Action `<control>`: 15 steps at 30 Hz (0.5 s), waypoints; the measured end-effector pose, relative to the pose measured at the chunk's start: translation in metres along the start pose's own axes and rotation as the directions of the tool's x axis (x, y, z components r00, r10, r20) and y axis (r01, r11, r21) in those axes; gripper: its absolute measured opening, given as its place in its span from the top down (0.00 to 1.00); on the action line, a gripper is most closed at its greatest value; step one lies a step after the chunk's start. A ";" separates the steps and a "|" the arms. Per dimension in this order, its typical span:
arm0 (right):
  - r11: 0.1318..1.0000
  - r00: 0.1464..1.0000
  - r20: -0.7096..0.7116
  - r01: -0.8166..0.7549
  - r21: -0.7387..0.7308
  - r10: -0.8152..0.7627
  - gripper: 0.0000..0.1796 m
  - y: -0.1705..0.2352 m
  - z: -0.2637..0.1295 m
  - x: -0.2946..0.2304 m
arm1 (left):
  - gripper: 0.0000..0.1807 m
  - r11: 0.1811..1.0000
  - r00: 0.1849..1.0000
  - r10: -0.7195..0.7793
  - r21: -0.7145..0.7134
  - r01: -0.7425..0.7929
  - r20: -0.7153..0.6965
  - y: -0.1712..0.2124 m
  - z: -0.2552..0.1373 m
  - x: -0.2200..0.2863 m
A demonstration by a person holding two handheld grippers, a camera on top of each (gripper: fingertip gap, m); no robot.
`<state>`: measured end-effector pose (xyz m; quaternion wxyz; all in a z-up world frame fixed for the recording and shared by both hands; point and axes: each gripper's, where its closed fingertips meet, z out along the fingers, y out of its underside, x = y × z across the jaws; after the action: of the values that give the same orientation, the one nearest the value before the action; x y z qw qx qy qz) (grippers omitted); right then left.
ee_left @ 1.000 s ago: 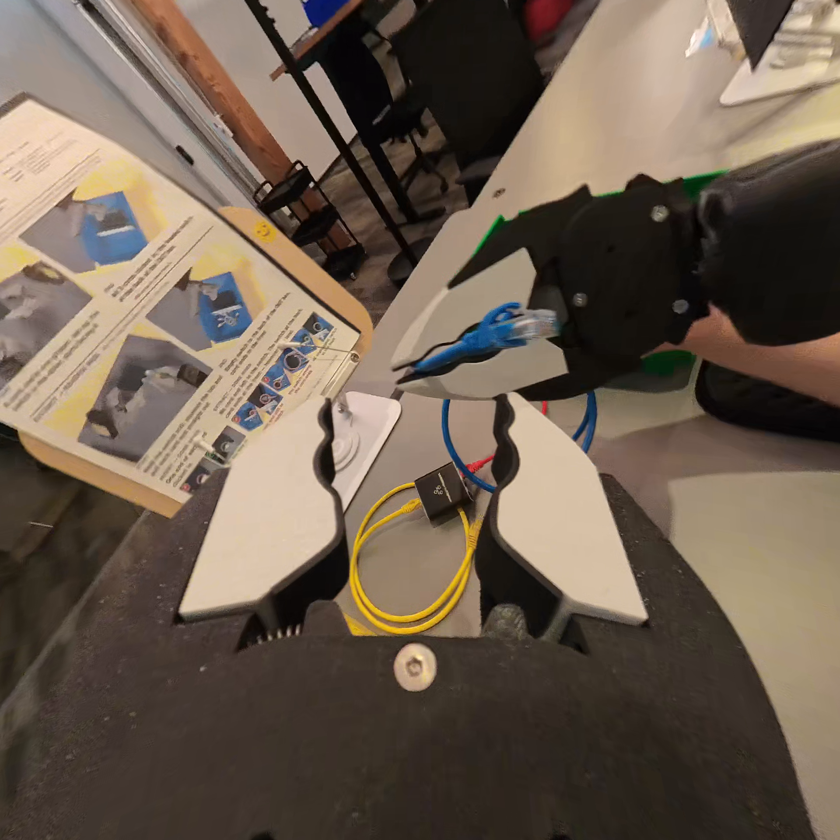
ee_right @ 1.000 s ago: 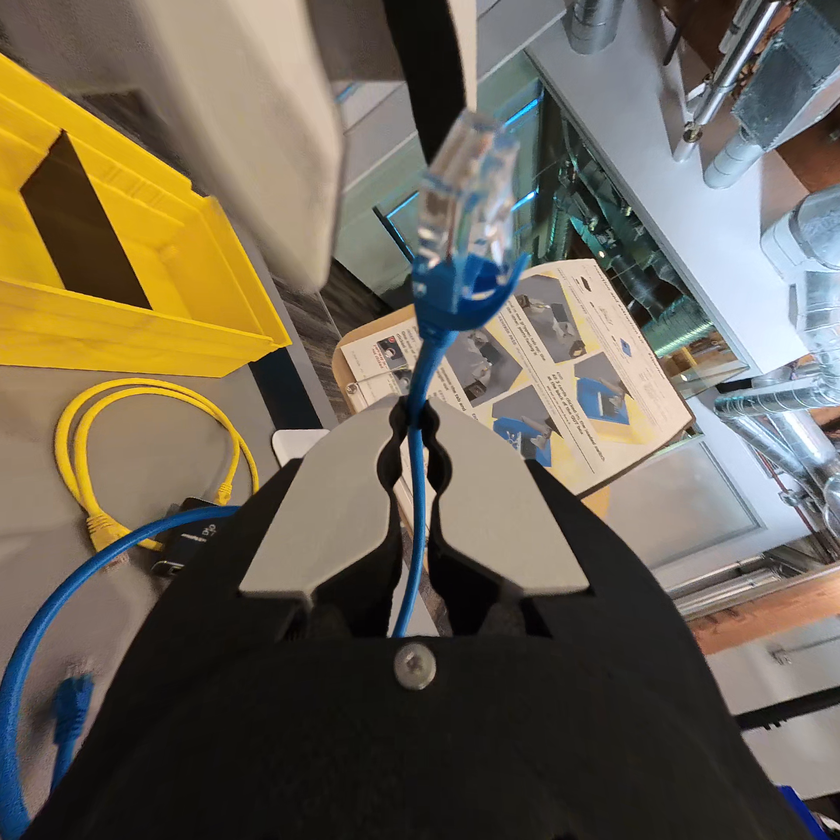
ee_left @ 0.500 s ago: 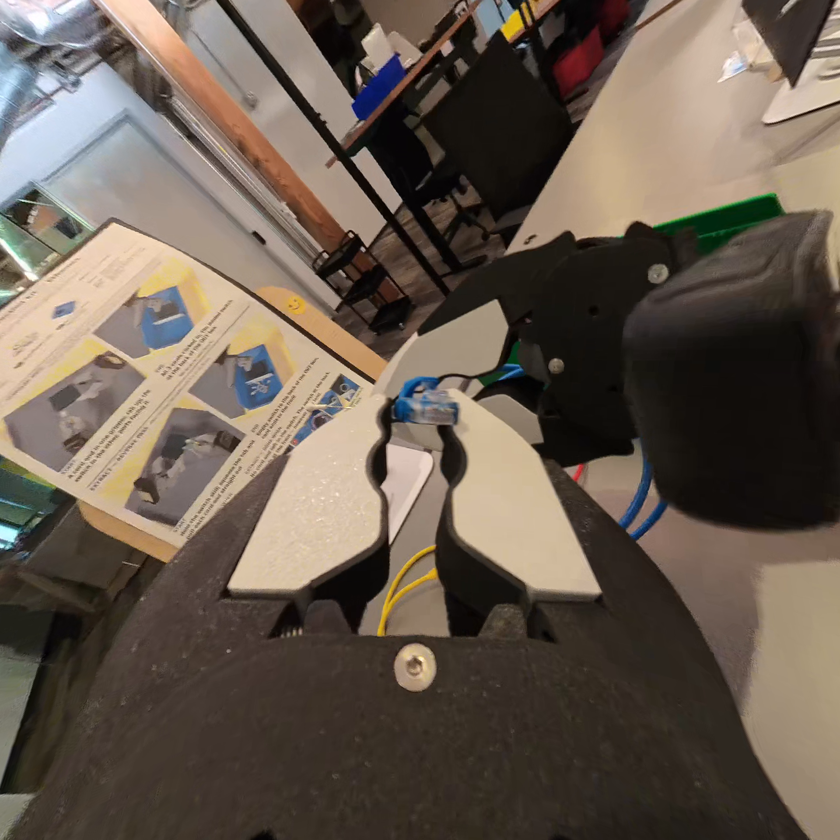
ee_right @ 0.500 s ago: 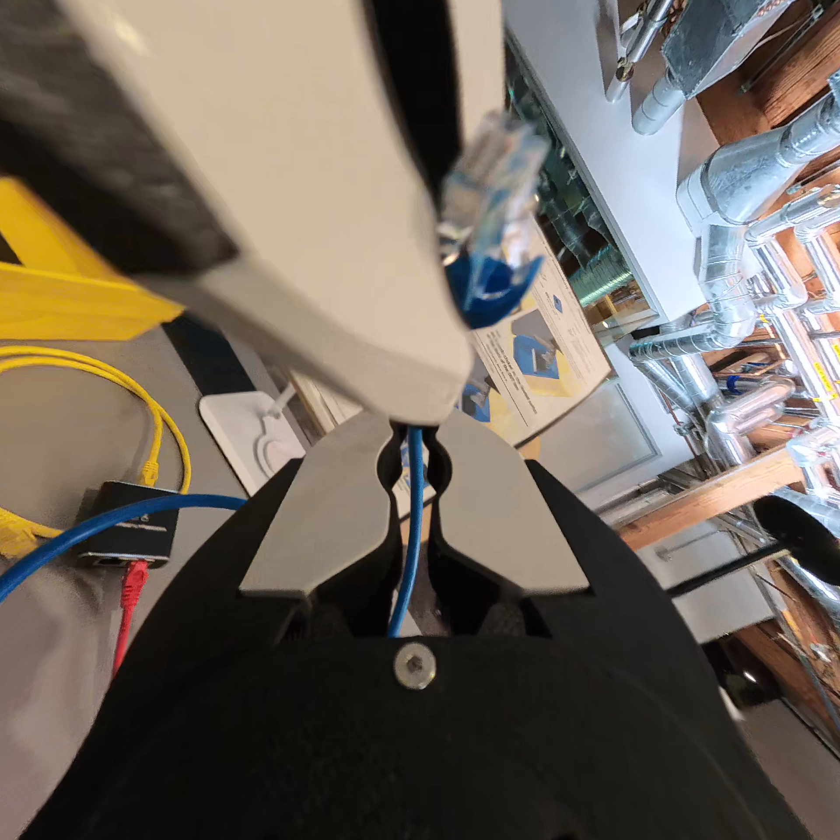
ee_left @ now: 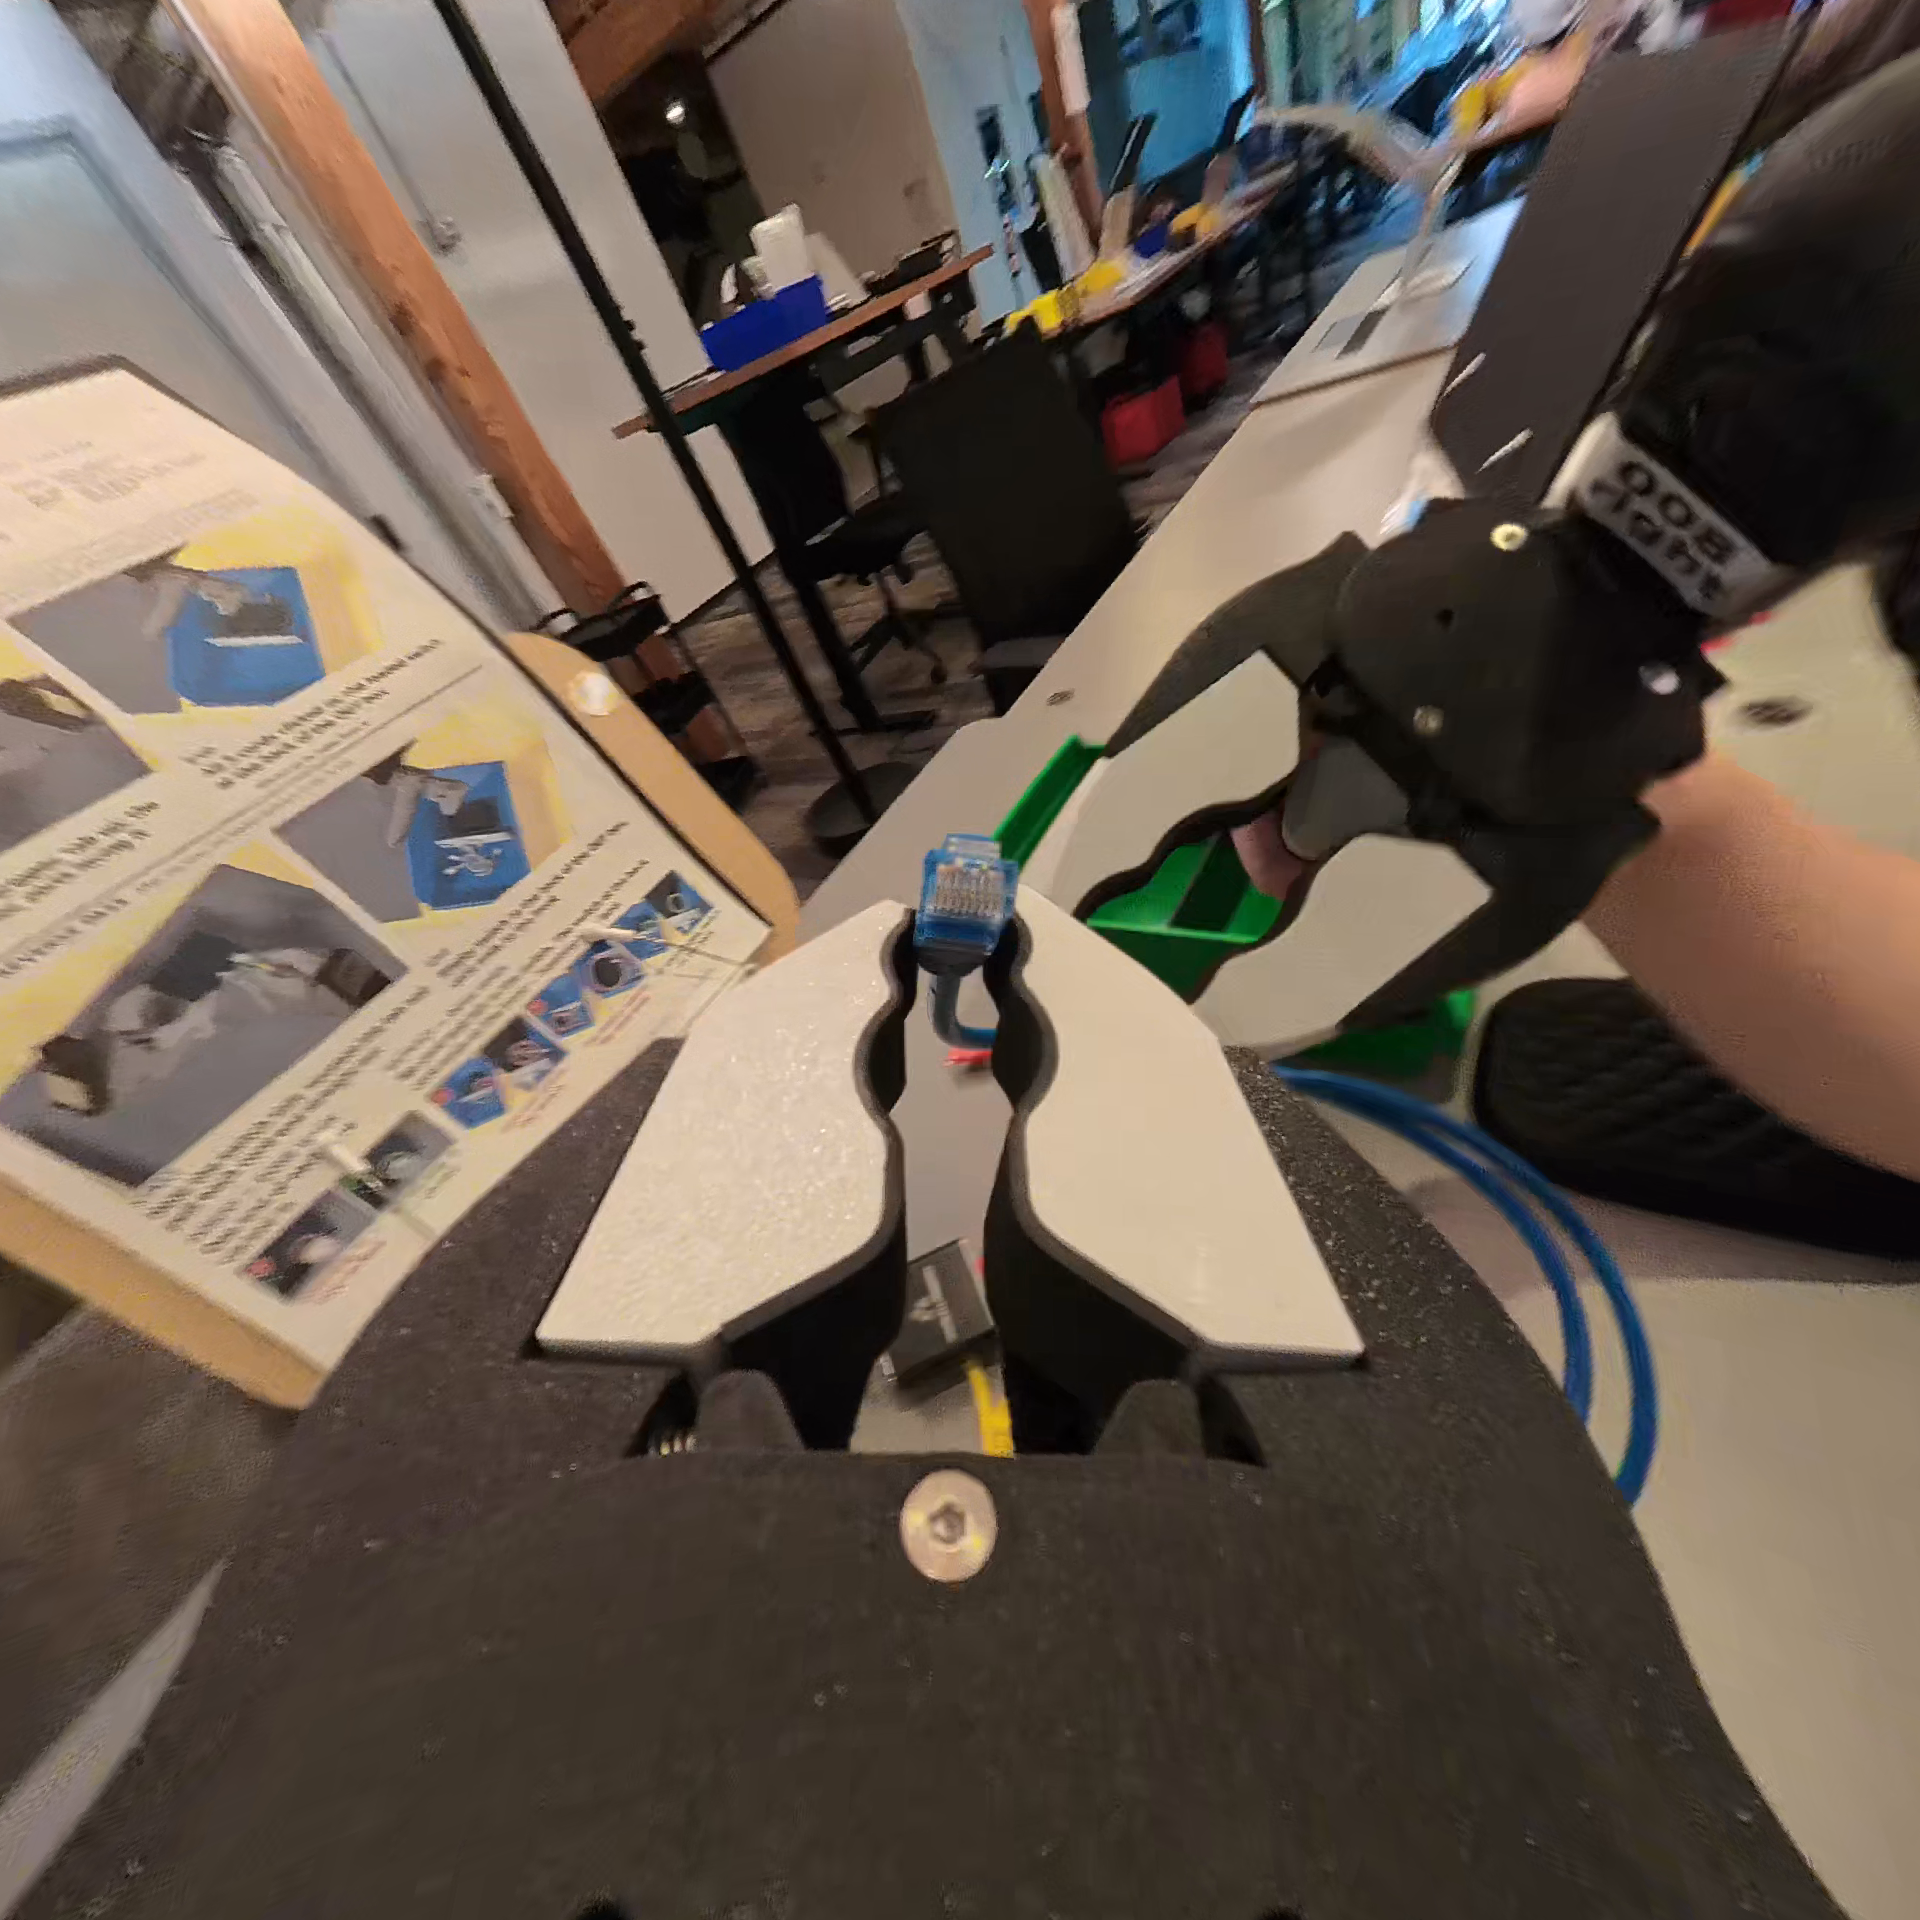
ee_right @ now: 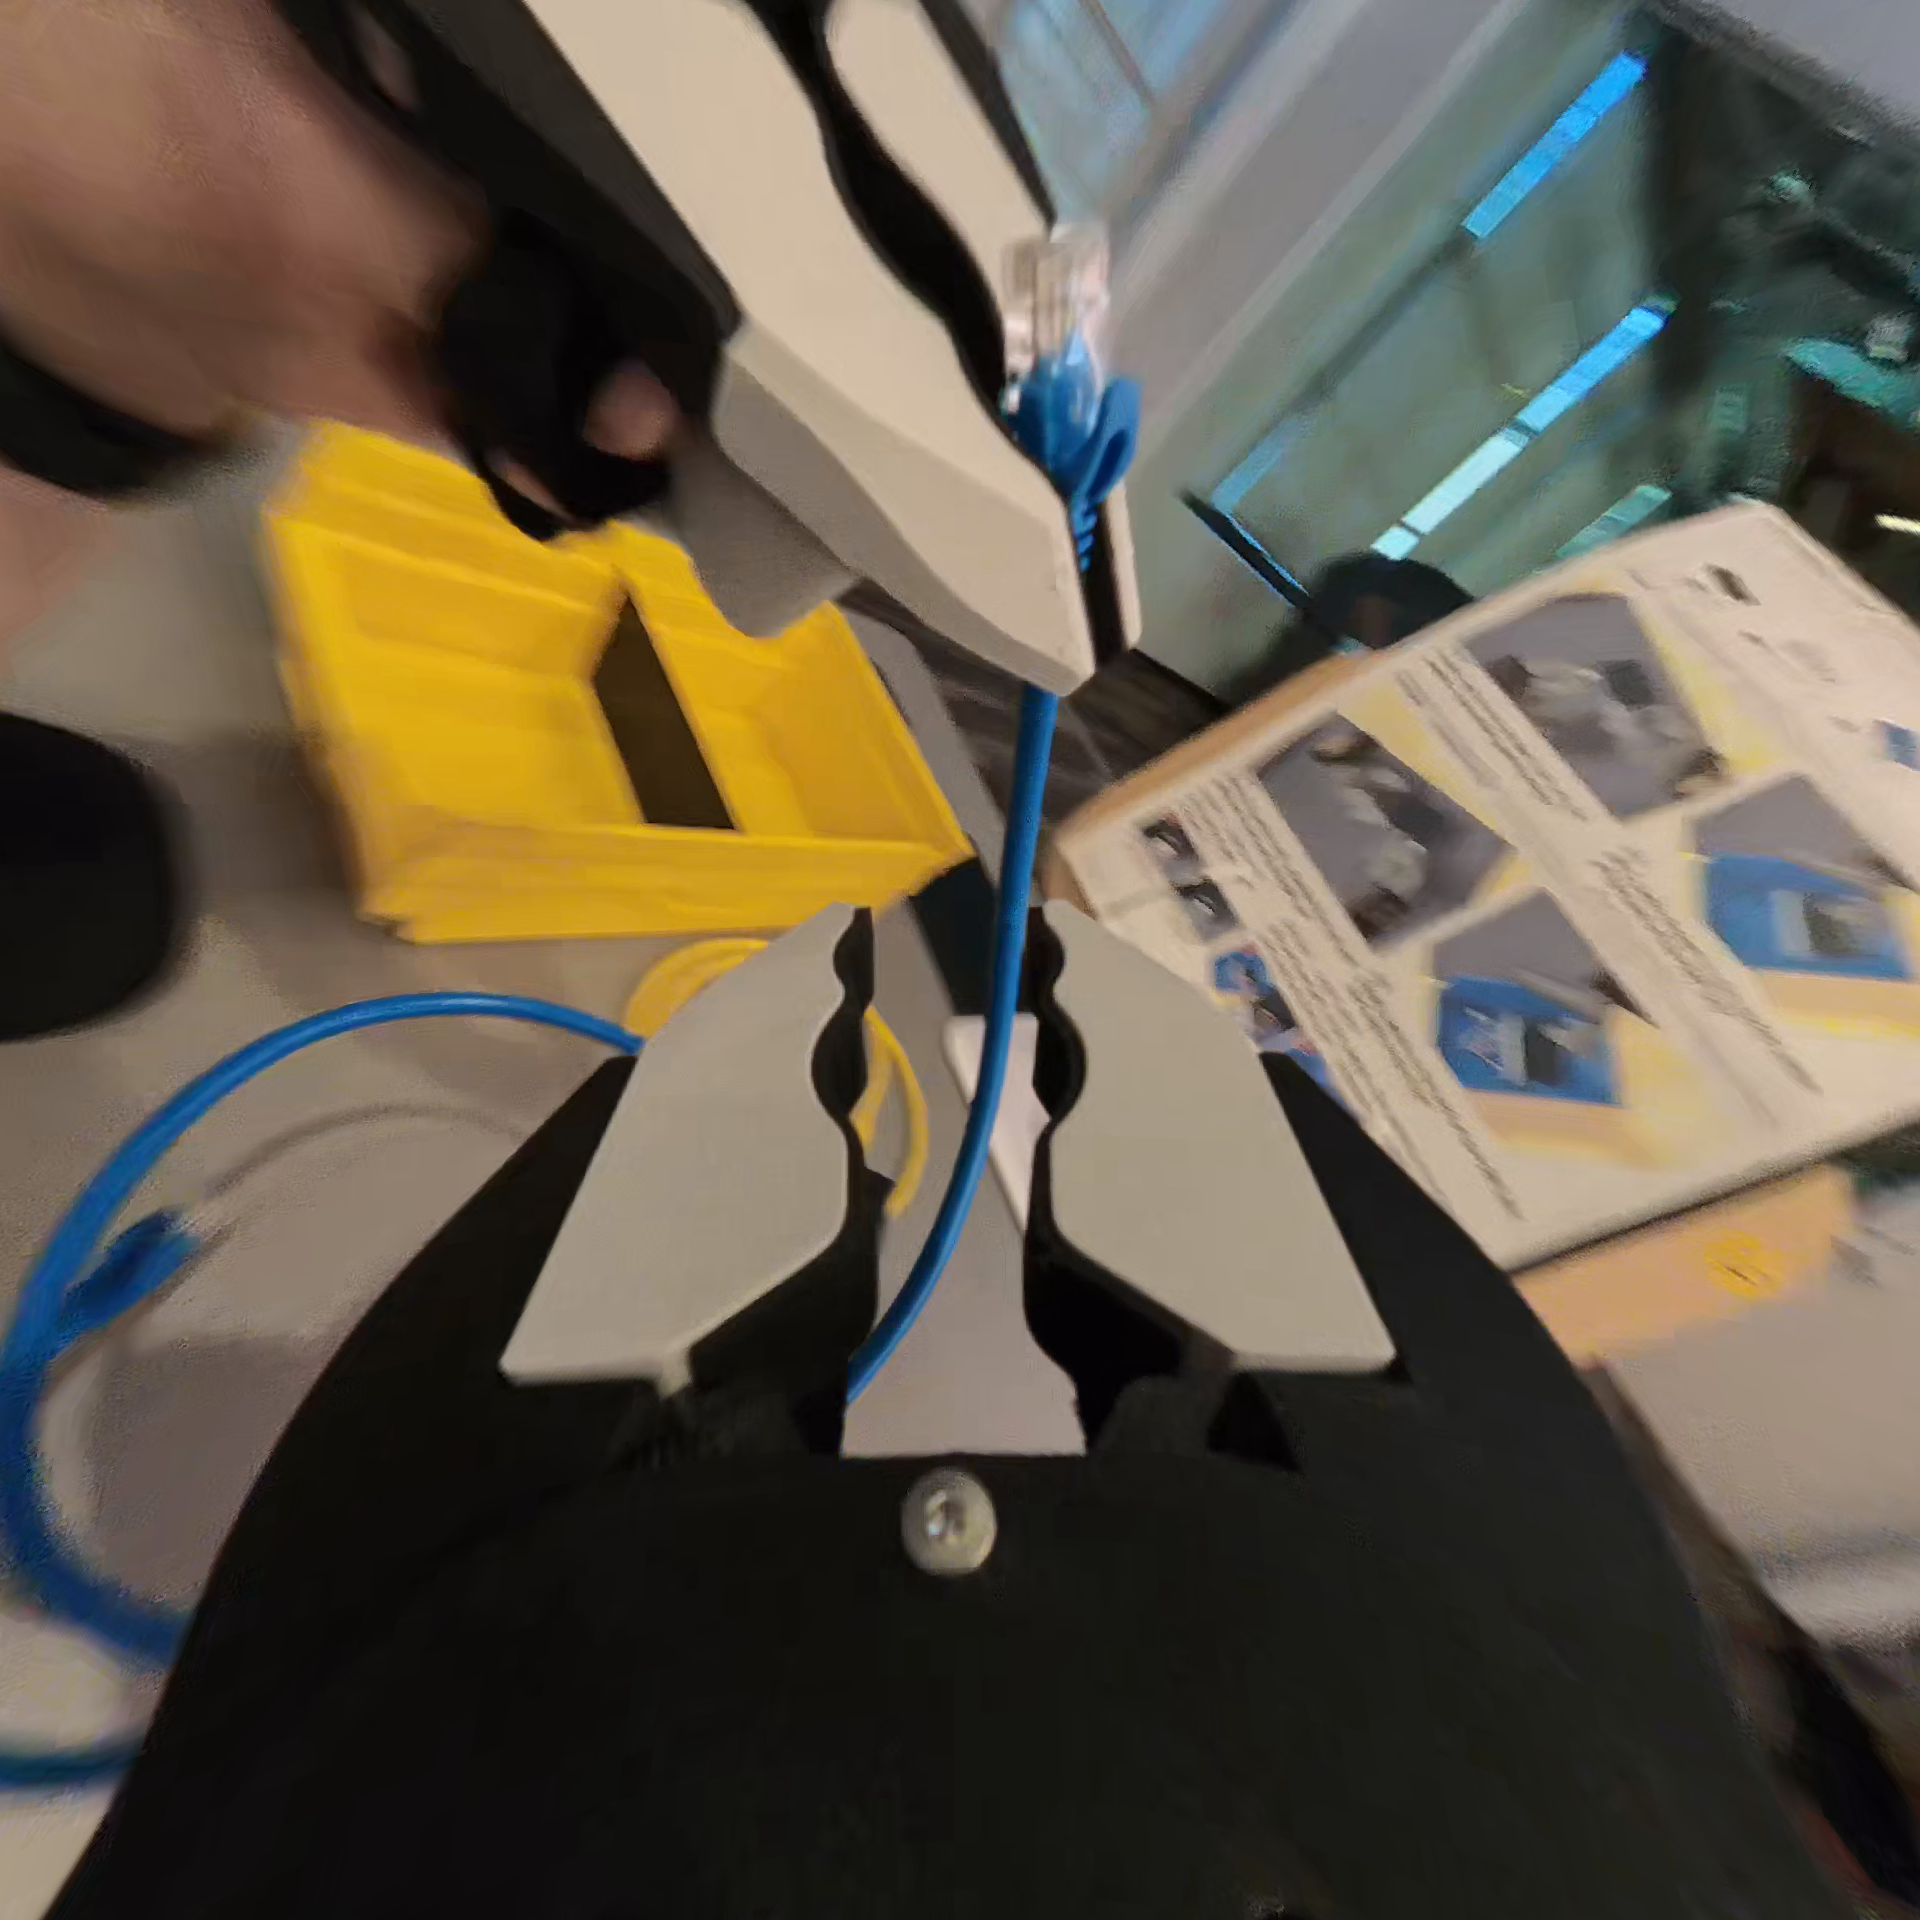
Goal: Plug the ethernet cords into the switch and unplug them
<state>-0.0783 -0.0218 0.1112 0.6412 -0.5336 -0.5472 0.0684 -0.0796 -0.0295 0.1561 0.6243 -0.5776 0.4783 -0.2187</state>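
My left gripper point(ee_left: 958, 925) is shut on the blue ethernet plug point(ee_left: 964, 894), which sticks up from its fingertips with the contacts facing me. The right wrist view shows the same grip, with the plug point(ee_right: 1060, 343) pinched in the left gripper point(ee_right: 1091, 582). My right gripper point(ee_right: 948, 920) is open. The blue cord point(ee_right: 1013, 883) runs loosely down between its fingers, close to the right pad. The right gripper point(ee_left: 1164, 842) also shows open in the left wrist view. The black switch point(ee_left: 940, 1325) lies on the table below my left fingers, with a yellow cord point(ee_left: 992, 1413) at it.
A board of instruction sheets point(ee_left: 312, 831) leans at the left of the table and shows at the right in the right wrist view point(ee_right: 1558, 883). A green bin point(ee_left: 1195, 904) and a yellow bin point(ee_right: 499, 748) stand on the table. The blue cord loops point(ee_left: 1558, 1247) on the table. About 5 cm separates my left fingertips from my right.
The left gripper closed on the blue plug that the right gripper held up. The right gripper then opened, let go of the cord and drew back from the left one.
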 end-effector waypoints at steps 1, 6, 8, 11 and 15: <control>0.996 0.998 0.060 -0.038 0.078 0.033 0.84 -0.010 -0.011 -0.002 | 0.94 0.999 0.998 -0.041 0.023 0.042 -0.046 -0.002 -0.004 0.001; 0.817 0.945 0.100 -0.319 0.481 0.311 0.88 -0.037 -0.073 0.054 | 0.94 0.979 0.959 -0.110 0.136 0.149 -0.262 -0.024 -0.024 0.021; 0.766 0.926 0.071 -0.348 0.541 0.371 0.88 -0.023 -0.077 0.073 | 0.94 0.968 0.929 -0.100 0.182 0.174 -0.357 -0.036 -0.032 0.037; 0.825 0.955 0.000 -0.255 0.504 0.296 0.88 0.003 -0.052 0.068 | 0.94 0.942 0.886 -0.084 0.254 0.220 -0.456 -0.053 -0.040 0.055; 0.735 0.980 0.158 -0.194 0.650 0.119 0.87 -0.029 -0.028 0.002 | 0.94 0.921 0.880 -0.081 0.301 0.245 -0.468 -0.058 -0.034 0.058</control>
<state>-0.0697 -0.0497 0.1392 0.7505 -0.3115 -0.4736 0.3398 -0.0660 -0.1087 0.1947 0.5696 -0.4295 0.5106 -0.4801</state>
